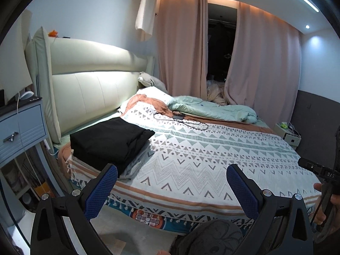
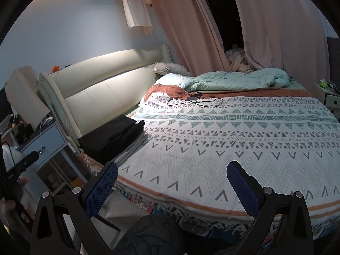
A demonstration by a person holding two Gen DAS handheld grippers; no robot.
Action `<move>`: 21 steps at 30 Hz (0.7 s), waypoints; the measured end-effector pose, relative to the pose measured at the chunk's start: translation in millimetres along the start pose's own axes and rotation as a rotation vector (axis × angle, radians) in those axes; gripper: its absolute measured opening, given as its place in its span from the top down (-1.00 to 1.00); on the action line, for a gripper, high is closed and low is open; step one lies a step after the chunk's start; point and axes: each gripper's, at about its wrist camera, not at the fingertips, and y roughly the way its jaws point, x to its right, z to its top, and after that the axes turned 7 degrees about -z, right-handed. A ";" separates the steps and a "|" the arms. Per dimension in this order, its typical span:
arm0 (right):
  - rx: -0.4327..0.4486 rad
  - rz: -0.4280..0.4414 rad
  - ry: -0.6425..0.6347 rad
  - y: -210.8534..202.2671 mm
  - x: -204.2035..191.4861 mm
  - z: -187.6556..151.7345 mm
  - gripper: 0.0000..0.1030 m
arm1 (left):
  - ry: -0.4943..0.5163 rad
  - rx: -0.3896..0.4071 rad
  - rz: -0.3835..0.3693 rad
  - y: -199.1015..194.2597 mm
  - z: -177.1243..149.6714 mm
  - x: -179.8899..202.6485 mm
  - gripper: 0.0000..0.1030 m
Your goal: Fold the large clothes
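1. Black folded garment [image 1: 108, 142] lies at the head end of the bed, near the cream headboard [image 1: 93, 85], stacked on a pale grey folded piece [image 1: 136, 165] that pokes out below it. Right wrist view agrees: same black stack [image 2: 110, 139] beside the headboard.
2. I see the left gripper [image 1: 171, 188] with jaws spread wide and nothing between the blue pads [image 1: 101, 193]. It hangs off the near edge of the bed, well apart from the garment.
3. I see the right gripper [image 2: 172, 188] also spread wide and empty, over the near bed edge, pads [image 2: 242, 189] clear of the cloth.
4. Patterned bedspread [image 2: 233, 140], white with teal and grey triangles and zigzags, covers most of the mattress; its centre is bare.
5. Black cable with adapter [image 1: 180, 120] lies on the spread toward the far side, apart from the garment.
6. Mint duvet [image 1: 212, 108] is bunched along the far edge, with a white pillow [image 1: 155, 93] beside it.
7. Pink curtains [image 1: 180, 48] are parted behind the bed. Blue nightstand [image 1: 21, 127] sits left of the headboard.
8. Left wrist view catches a hand [image 1: 327, 204] on the other gripper's handle at the right edge.
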 end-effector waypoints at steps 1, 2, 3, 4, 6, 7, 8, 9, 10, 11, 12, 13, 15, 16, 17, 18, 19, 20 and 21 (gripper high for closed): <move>0.004 -0.002 0.004 -4.5 2.6 -4.6 -0.99 | 0.002 0.000 0.001 -2.3 -3.0 1.5 -0.99; 0.009 -0.008 0.008 -9.1 5.3 -9.2 -1.00 | 0.004 0.001 0.000 -3.9 -5.9 3.3 -0.99; 0.012 -0.012 0.010 -12.9 7.8 -13.2 -0.99 | 0.004 0.003 0.001 -6.0 -9.7 5.4 -0.99; 0.014 -0.016 0.014 -16.2 10.0 -17.0 -0.99 | 0.002 0.003 -0.001 -7.8 -13.7 7.5 -0.99; 0.015 -0.022 0.018 -21.2 14.9 -25.1 -1.00 | 0.002 0.003 -0.009 -9.0 -20.9 10.3 -0.99; 0.013 -0.022 0.019 -22.8 15.9 -28.7 -1.00 | 0.001 0.000 -0.016 -8.1 -25.2 11.6 -0.99; 0.009 -0.027 0.021 -24.2 17.6 -33.2 -0.99 | 0.002 -0.003 -0.018 -7.3 -28.7 12.7 -0.99; 0.006 -0.031 0.022 -25.3 18.8 -37.7 -1.00 | 0.004 -0.009 -0.023 -5.2 -32.3 14.2 -0.99; 0.003 -0.033 0.021 -26.3 19.0 -42.5 -1.00 | 0.009 -0.017 -0.026 -2.7 -35.7 15.6 -0.99; -0.001 -0.036 0.017 -26.3 19.4 -46.0 -1.00 | 0.013 -0.025 -0.026 -1.4 -37.7 16.3 -0.99; -0.007 -0.043 0.012 -26.3 20.0 -50.7 -0.99 | 0.019 -0.036 -0.024 1.0 -39.9 17.8 -0.99; -0.013 -0.050 0.007 -26.2 20.6 -55.7 -0.99 | 0.021 -0.041 -0.025 1.7 -41.6 19.2 -0.99; -0.022 -0.053 0.008 -25.3 23.3 -60.7 -0.99 | 0.020 -0.042 -0.029 2.5 -43.4 20.6 -0.99; -0.027 -0.055 0.013 -24.8 25.3 -63.1 -0.99 | 0.019 -0.040 -0.032 2.2 -43.8 21.1 -0.99; -0.029 -0.055 0.016 -24.5 26.6 -64.0 -0.99 | 0.019 -0.036 -0.033 1.9 -43.9 22.0 -0.99; -0.030 -0.056 0.018 -24.5 27.6 -65.5 -1.00 | 0.021 -0.033 -0.031 1.8 -44.3 22.6 -0.99; -0.032 -0.057 0.018 -24.0 28.1 -65.8 -1.00 | 0.023 -0.032 -0.028 2.2 -44.1 22.0 -0.99; -0.033 -0.058 0.018 -23.5 28.5 -65.4 -0.99 | 0.024 -0.031 -0.027 2.6 -44.9 22.8 -0.99; -0.032 -0.056 0.019 -23.6 28.4 -65.6 -1.00 | 0.021 -0.031 -0.027 3.1 -45.3 22.3 -0.99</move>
